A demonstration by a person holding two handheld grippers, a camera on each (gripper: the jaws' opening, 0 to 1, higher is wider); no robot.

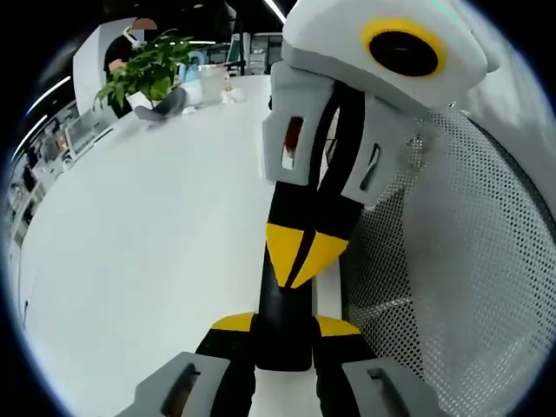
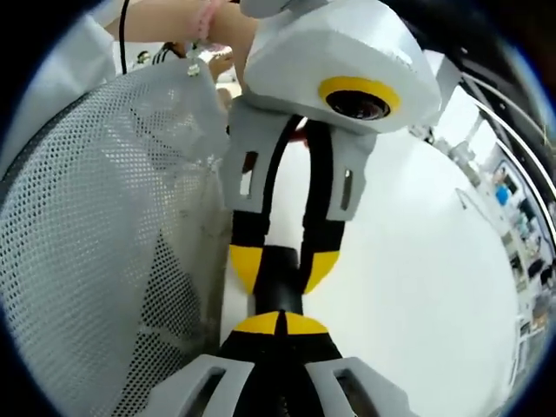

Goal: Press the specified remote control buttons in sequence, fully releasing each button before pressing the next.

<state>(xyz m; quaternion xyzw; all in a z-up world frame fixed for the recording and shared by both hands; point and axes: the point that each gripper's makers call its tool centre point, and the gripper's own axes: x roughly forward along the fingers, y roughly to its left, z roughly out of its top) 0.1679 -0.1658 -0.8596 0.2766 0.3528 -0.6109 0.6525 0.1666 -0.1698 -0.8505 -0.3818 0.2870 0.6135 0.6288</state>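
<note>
Two grippers meet nose to nose over the white desk [image 1: 130, 261], both pinching one slim black remote control [image 1: 282, 321] from opposite ends. The left gripper [image 1: 282, 334] has its yellow-tipped jaws pressed against the near end; the right gripper [image 2: 280, 326] clamps the other. Just beside the remote stands a white mesh basket [image 2: 95, 252]. A potted plant [image 1: 148, 74] sits near the desk's far edge.

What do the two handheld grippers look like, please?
The left gripper and the right gripper match: pale grey moulded bodies, black jaws with yellow tips, slotted grey brackets. A pink band sits on the person's wrist.
</note>
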